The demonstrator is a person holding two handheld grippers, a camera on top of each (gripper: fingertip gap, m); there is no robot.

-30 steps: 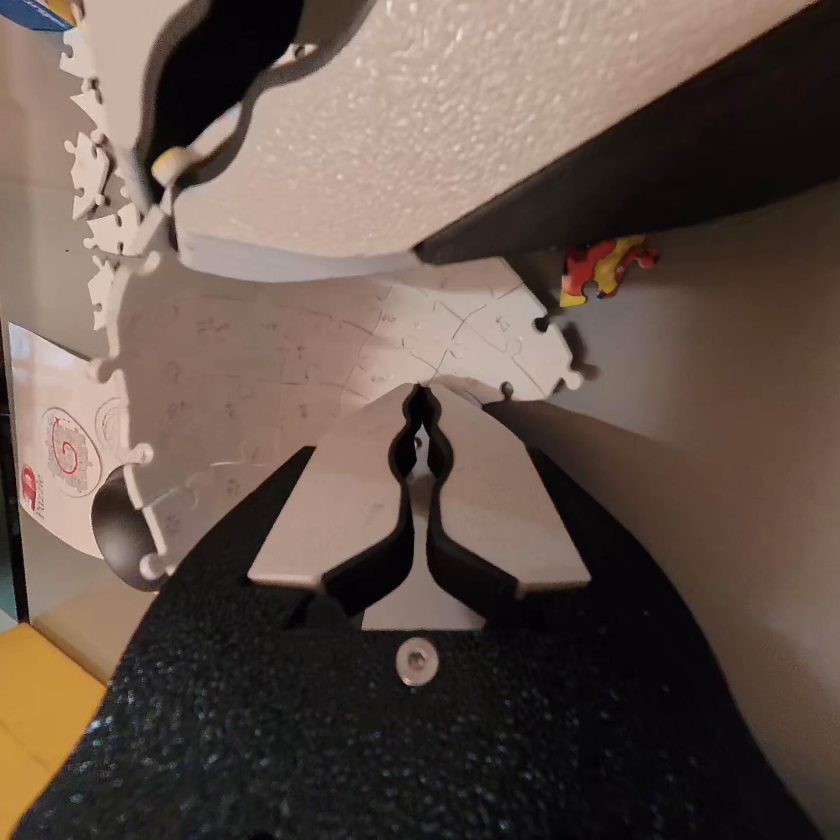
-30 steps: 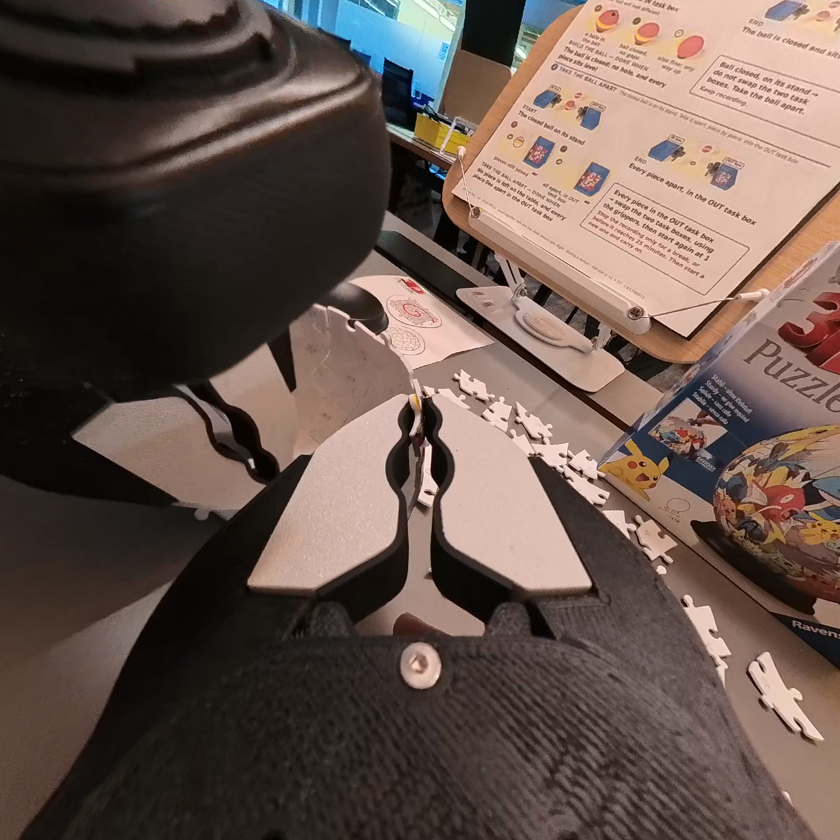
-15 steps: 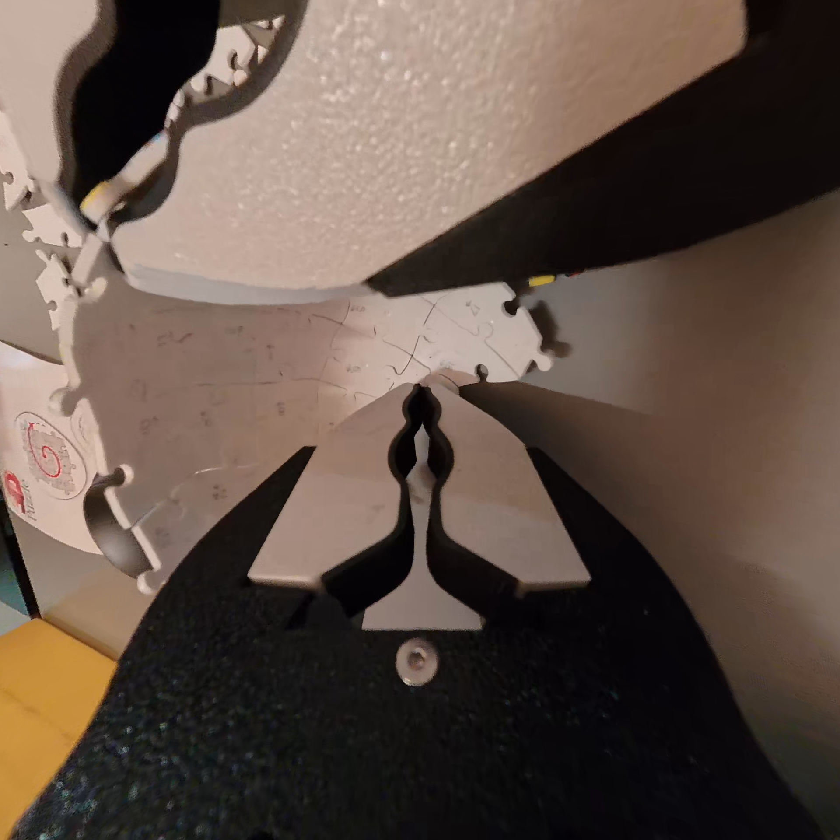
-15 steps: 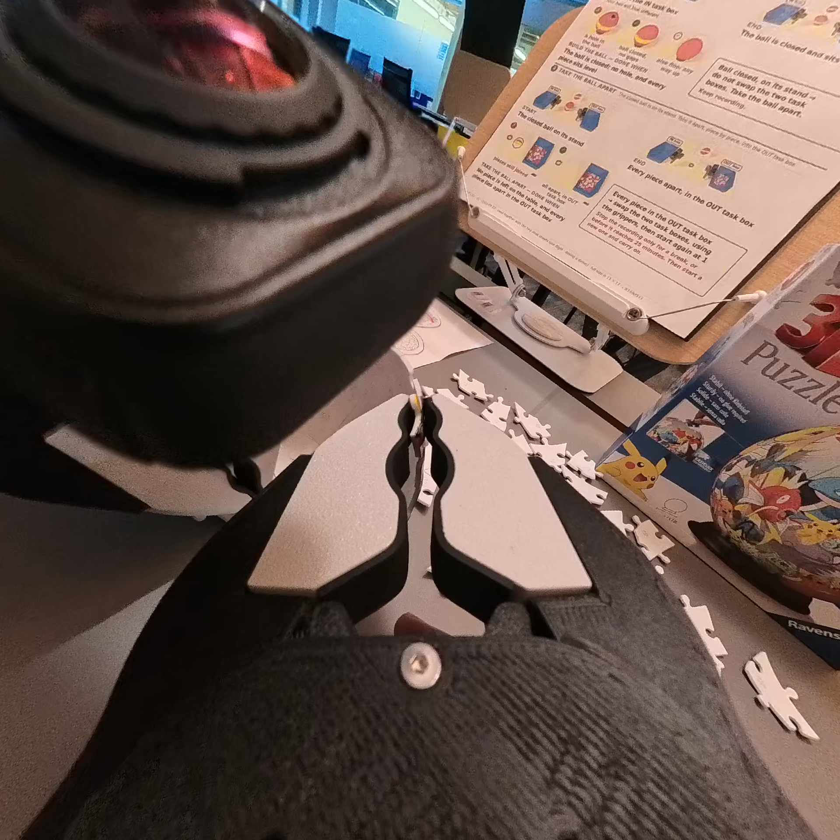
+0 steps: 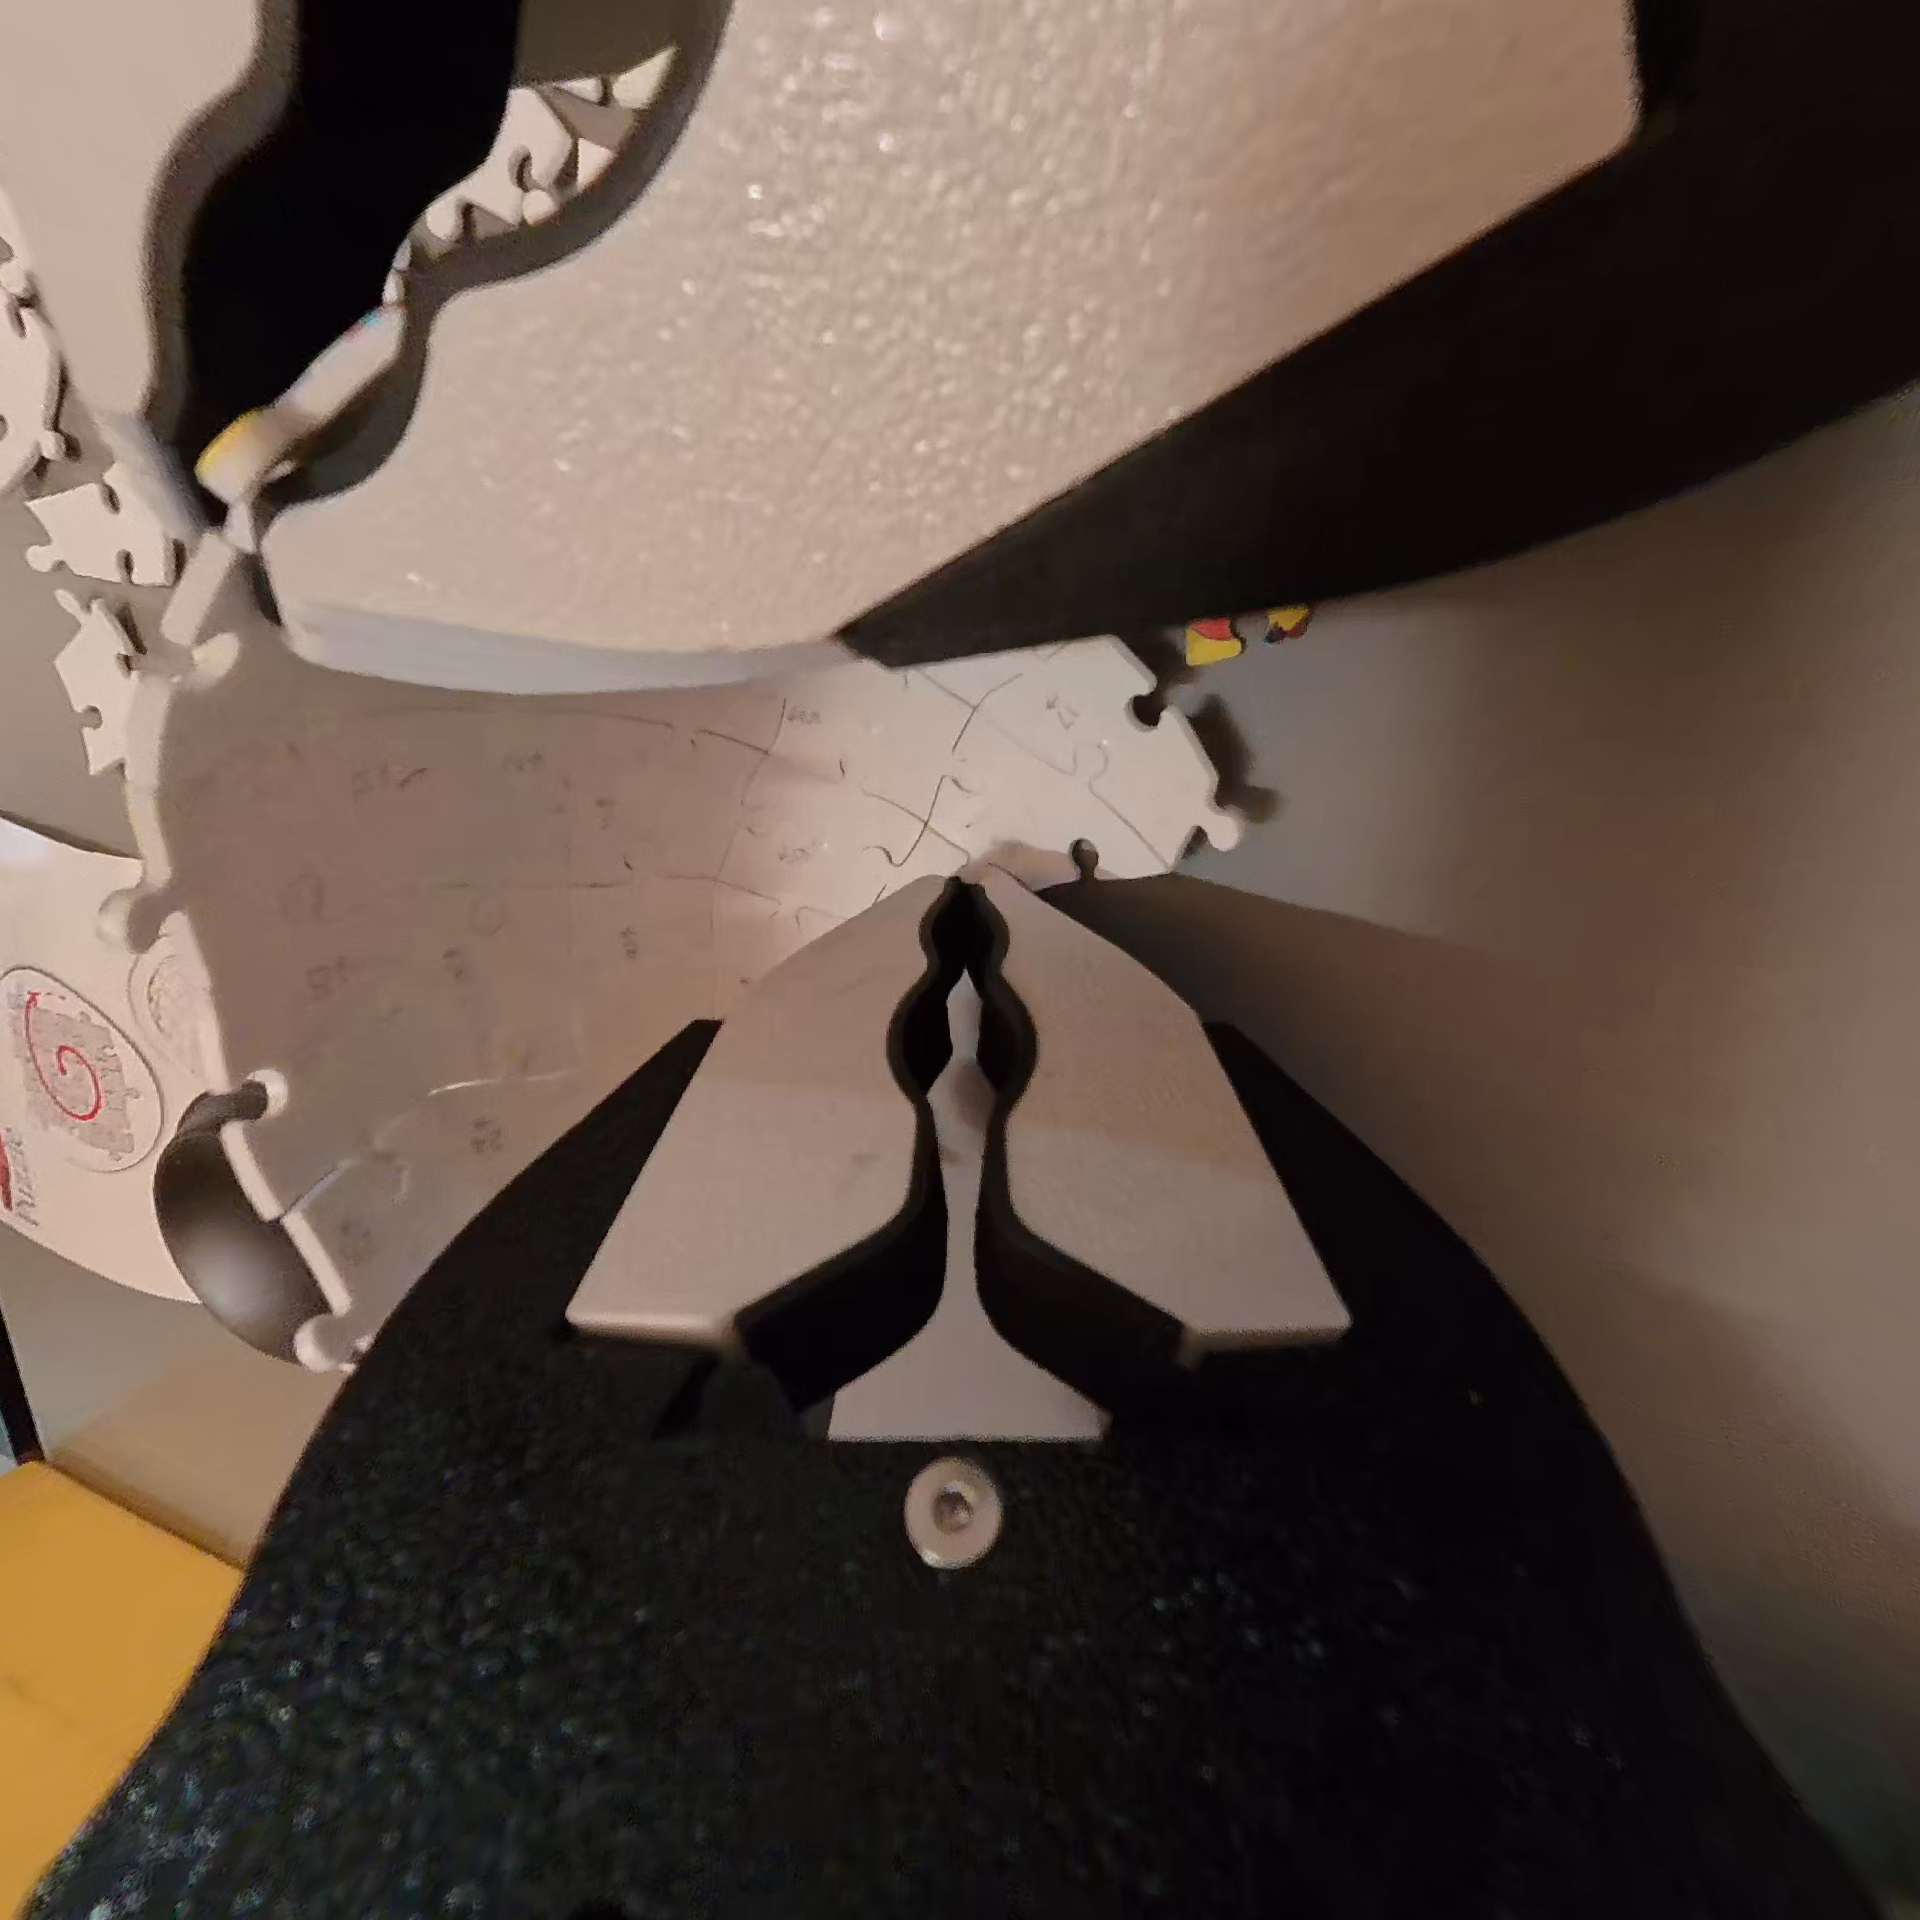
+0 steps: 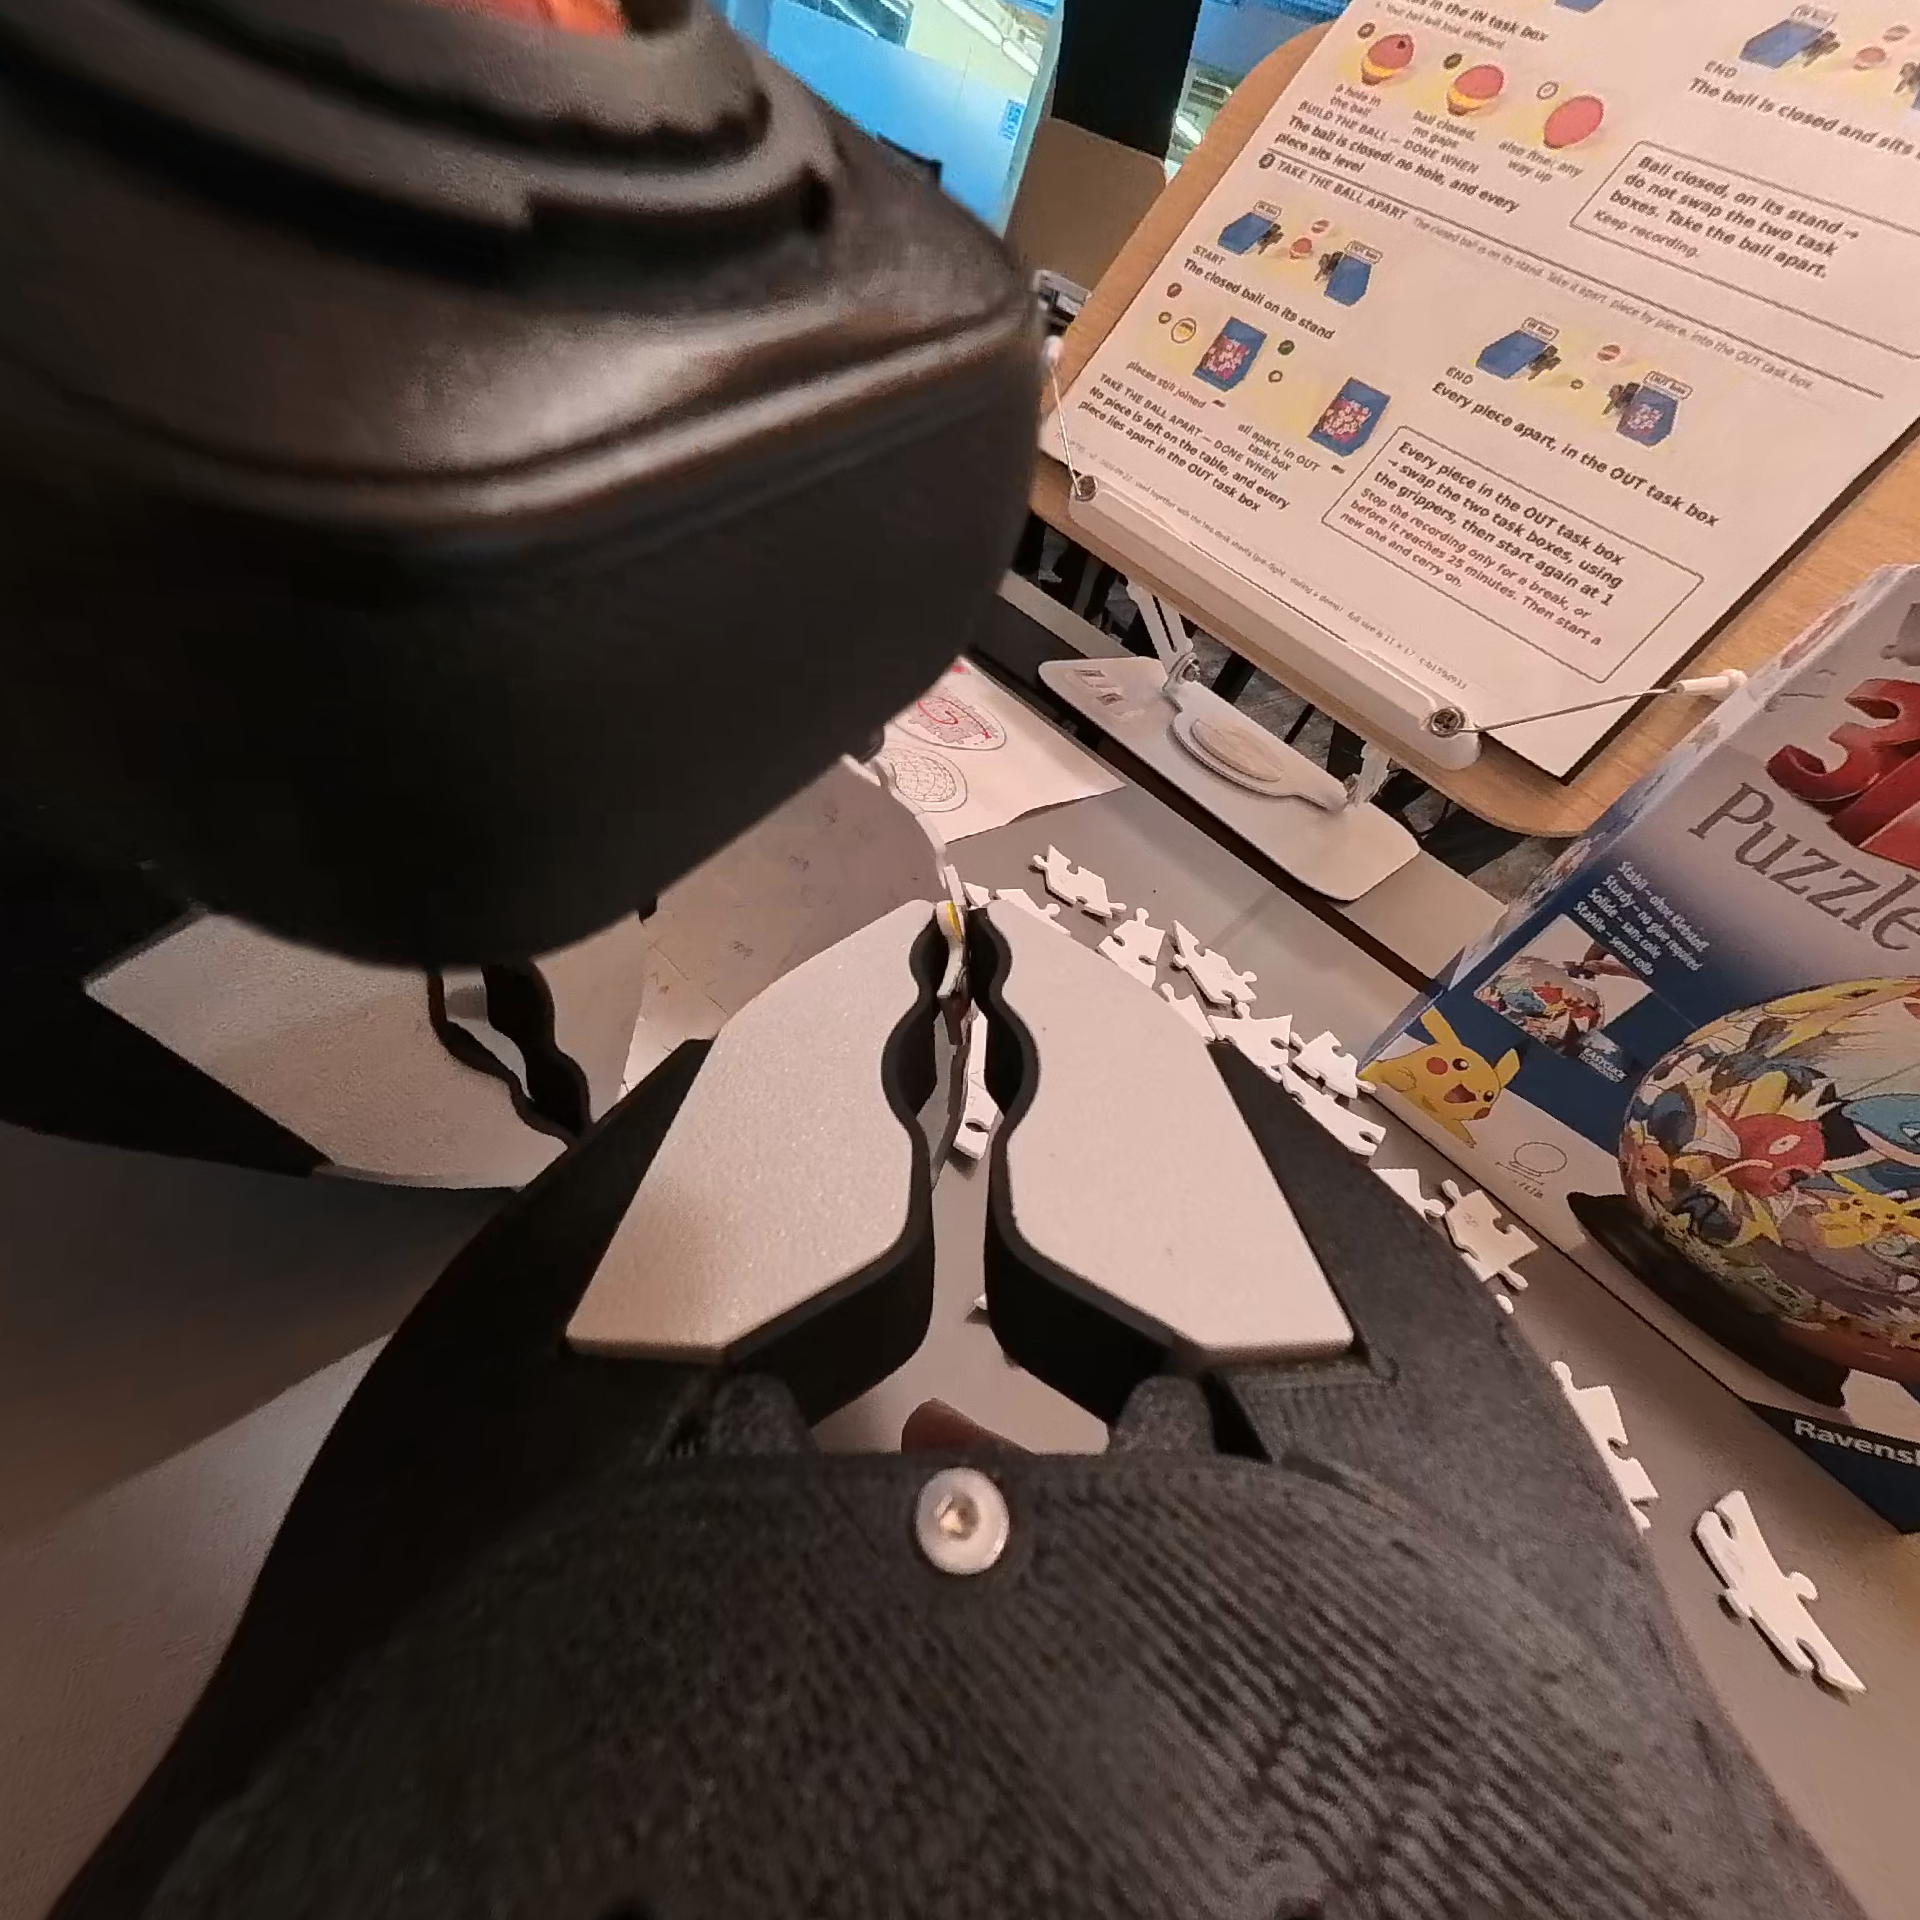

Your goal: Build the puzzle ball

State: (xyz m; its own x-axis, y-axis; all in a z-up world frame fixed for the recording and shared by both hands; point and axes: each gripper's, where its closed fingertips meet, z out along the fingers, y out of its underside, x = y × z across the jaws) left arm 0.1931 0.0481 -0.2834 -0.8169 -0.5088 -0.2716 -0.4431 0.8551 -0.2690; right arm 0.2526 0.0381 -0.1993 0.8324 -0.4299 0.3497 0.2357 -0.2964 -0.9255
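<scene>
White shell (image 5: 540,862) sat pinched at its rim in your left claw (image 5: 964,888), its curve running leftward — your right claw (image 6: 961,935), clamped on a small piece (image 6: 951,961), met the shell's far-left edge, directly ahead of its tips.

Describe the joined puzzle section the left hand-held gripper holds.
The joined section is a curved shell of interlocked pieces, seen from its pale grey inner side with faint markings and knobbed edges. It looks like thin rigid plastic. The left hand-held gripper is shut on its lower edge; the right hand-held gripper brings a single piece to its upper left rim.
</scene>
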